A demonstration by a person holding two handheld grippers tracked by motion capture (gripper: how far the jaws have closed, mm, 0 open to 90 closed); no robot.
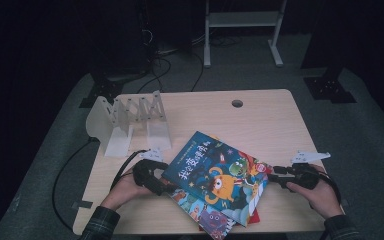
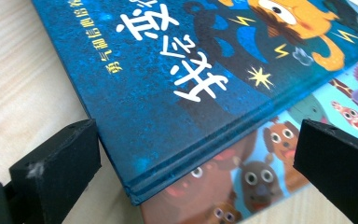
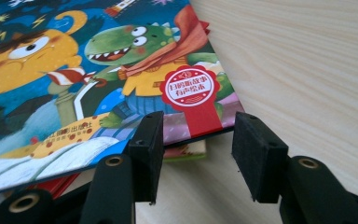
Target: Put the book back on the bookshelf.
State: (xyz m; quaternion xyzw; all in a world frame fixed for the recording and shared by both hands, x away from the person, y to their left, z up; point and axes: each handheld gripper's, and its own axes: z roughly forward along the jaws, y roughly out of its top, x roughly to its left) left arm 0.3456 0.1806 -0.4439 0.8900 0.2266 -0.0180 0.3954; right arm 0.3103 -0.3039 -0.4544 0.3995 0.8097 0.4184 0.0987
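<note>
Books lie in a loose stack near the front of our pale wooden table [image 1: 260, 115], the dark blue hardcover picture book [image 1: 215, 172] with an orange monster on top, tilted. Under it we see a light blue picture book of cartoon animals [image 2: 279, 172] and a red-edged one [image 1: 254, 216]. Our left gripper [image 1: 164, 189] sits at the top book's spine corner, jaws wide on either side and not touching. Our right gripper [image 1: 271, 175] is at the opposite corner, half open, the cover's edge between its pads [image 3: 149, 140] without a grip. A white folding rack [image 1: 130, 120] stands at the far left.
</note>
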